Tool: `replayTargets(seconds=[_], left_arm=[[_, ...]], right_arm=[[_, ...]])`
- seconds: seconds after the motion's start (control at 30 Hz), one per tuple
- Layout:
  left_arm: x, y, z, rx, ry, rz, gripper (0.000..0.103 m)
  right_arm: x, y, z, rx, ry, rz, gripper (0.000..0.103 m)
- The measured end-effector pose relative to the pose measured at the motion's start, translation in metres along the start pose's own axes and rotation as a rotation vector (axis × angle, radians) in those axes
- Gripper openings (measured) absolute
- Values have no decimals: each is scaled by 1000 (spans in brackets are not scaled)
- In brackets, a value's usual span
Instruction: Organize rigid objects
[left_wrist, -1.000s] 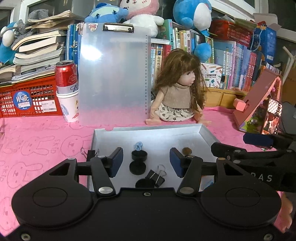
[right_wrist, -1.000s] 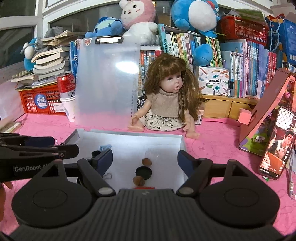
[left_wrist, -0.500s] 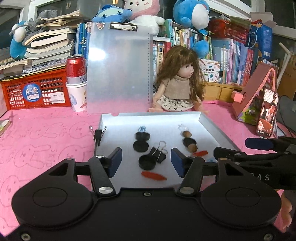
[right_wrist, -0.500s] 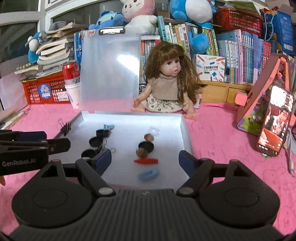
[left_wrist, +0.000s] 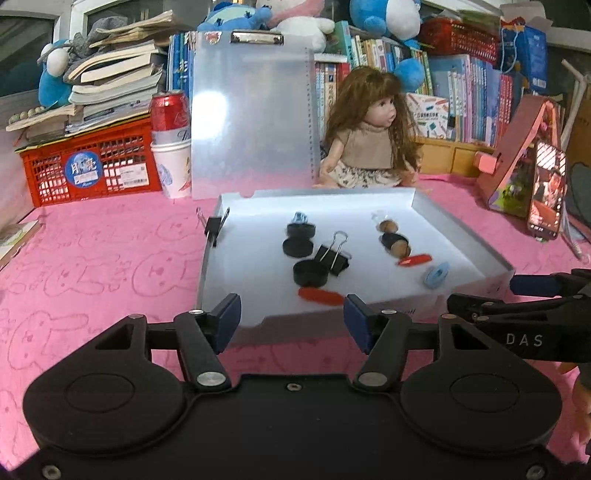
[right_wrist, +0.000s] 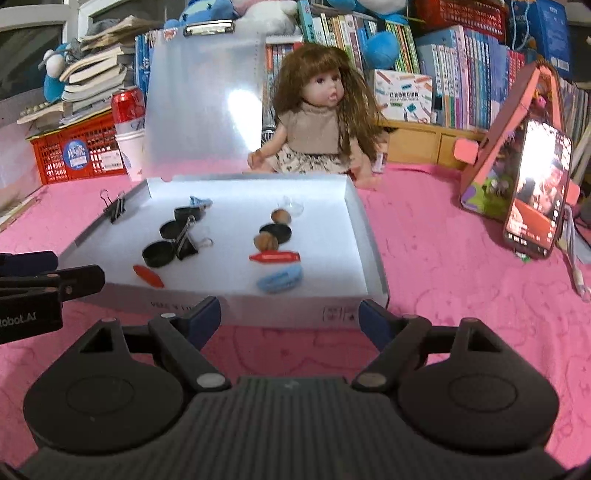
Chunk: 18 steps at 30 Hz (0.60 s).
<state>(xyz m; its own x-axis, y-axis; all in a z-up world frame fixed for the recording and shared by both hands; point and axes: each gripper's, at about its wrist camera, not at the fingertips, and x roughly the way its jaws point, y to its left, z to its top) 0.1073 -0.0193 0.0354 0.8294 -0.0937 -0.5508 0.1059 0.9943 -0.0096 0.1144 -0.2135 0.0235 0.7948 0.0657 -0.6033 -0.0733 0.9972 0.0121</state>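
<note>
Tray of white card sits on the pink cloth, holding the small items in two loose rows. On the left row: three black caps, a black clip leaning over them, a blue piece at the far end that is too blurred to name, and a red clip nearest the front wall. On the right row: two walnuts with a black cap between them, a second red clip, a blue clip, and a clear object at the back that is hard to make out. Another black clip is clamped on the tray's left wall.

Both grippers hang just before the tray's near wall, apart from it. The left gripper has its jaws spread wide with nothing between them; so has the right gripper. Each shows only partly, cut by the frame edge, in the other's view.

Behind the tray stand a clipboard and a doll; a phone leans at the right.
</note>
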Motion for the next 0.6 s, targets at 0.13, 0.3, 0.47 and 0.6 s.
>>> replayTargets(seconds=[0.13, 0.3, 0.47, 0.6], left_arm=[[5, 0, -9, 5, 5, 23, 63], [6, -4, -16, 26, -8, 46, 65], [7, -2, -21, -6, 10, 38, 65], [7, 0, -24, -13, 21, 41, 66]], right_arm=[[6, 0, -8, -11, 11, -3, 91], [10, 1, -14, -10, 34, -6, 92], [8, 1, -14, -7, 33, -1, 94], [9, 5, -18, -14, 43, 10, 98]])
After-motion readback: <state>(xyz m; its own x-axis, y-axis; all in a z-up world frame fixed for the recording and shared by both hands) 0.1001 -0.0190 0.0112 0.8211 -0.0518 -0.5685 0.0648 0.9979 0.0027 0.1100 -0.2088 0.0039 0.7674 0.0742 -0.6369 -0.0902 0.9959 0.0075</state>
